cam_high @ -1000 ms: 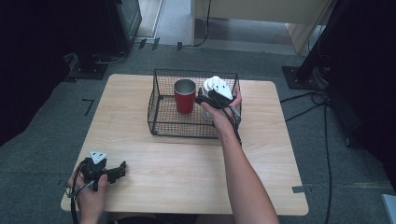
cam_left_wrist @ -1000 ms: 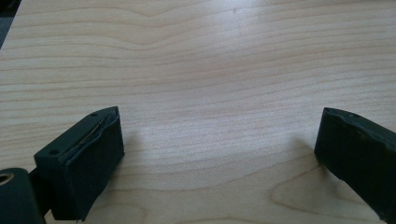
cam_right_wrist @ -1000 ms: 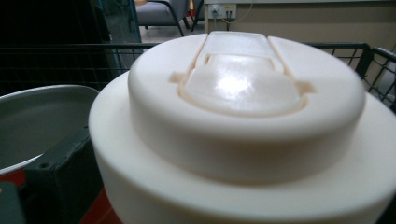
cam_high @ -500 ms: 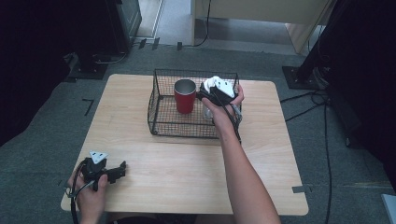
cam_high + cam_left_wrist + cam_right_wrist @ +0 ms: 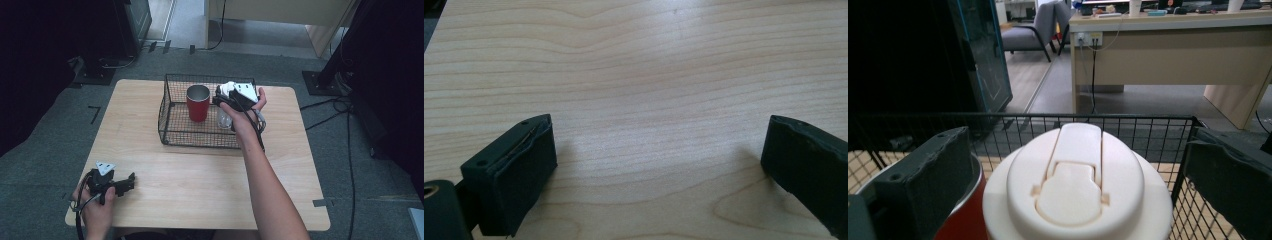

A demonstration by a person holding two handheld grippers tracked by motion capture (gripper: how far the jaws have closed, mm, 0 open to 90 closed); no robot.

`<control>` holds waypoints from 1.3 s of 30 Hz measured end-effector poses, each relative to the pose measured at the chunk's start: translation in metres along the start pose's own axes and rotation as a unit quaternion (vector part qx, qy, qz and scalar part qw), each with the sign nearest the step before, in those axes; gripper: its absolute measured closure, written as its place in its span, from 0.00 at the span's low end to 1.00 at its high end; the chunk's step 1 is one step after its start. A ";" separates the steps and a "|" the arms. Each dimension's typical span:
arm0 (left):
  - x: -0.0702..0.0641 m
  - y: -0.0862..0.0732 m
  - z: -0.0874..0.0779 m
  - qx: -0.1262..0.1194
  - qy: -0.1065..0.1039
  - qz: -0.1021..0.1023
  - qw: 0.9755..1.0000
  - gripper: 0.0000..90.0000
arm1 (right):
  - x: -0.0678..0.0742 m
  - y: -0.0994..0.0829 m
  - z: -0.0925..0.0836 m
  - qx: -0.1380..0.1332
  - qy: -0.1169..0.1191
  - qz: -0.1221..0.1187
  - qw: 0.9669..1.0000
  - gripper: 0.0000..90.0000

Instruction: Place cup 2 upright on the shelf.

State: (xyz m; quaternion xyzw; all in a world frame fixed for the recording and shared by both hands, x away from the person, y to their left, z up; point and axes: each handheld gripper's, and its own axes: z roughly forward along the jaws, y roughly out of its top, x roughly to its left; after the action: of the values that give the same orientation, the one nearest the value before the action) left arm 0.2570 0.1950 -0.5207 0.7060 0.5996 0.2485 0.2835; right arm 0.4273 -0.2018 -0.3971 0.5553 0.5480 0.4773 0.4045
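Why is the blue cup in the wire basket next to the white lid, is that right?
Not quite: the cup is red, not blue, as the high view shows. It does stand in the wire basket, next to the white lid that sits between the right gripper's jaws.

No legible text, label, brand, number or sign on anything in view

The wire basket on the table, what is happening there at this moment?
A person reaches the right gripper into the wire basket, jaws open on either side of a clear bottle's white lid, not yet closed. A red cup stands beside it in the basket. The left gripper rests open near the wooden table's front edge, holding nothing.
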 end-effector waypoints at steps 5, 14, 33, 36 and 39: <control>0.000 0.000 0.000 0.000 0.000 0.000 1.000 0.02 | -0.004 -0.001 -0.011 0.013 0.015 -0.018 1.000 0.00; 0.000 0.000 0.000 -0.001 0.000 -0.001 1.000 0.02 | -0.019 -0.005 -0.032 0.032 0.043 -0.012 0.998 0.00; 0.000 0.000 0.000 -0.001 0.000 -0.001 1.000 0.02 | -0.030 -0.014 -0.085 0.022 0.096 -0.049 0.994 0.00; 0.000 0.000 0.000 -0.001 0.000 -0.002 1.000 0.02 | -0.034 -0.017 -0.093 0.020 0.099 -0.050 0.994 0.00; 0.000 0.000 0.000 -0.001 0.000 -0.002 1.000 0.02 | -0.039 -0.022 -0.099 0.020 0.096 -0.054 0.994 0.00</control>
State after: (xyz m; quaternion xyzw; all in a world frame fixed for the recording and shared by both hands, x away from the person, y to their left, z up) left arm 0.2570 0.1947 -0.5208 0.7045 0.6006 0.2487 0.2849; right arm 0.3284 -0.2465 -0.4008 0.4844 0.6227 0.4948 0.3643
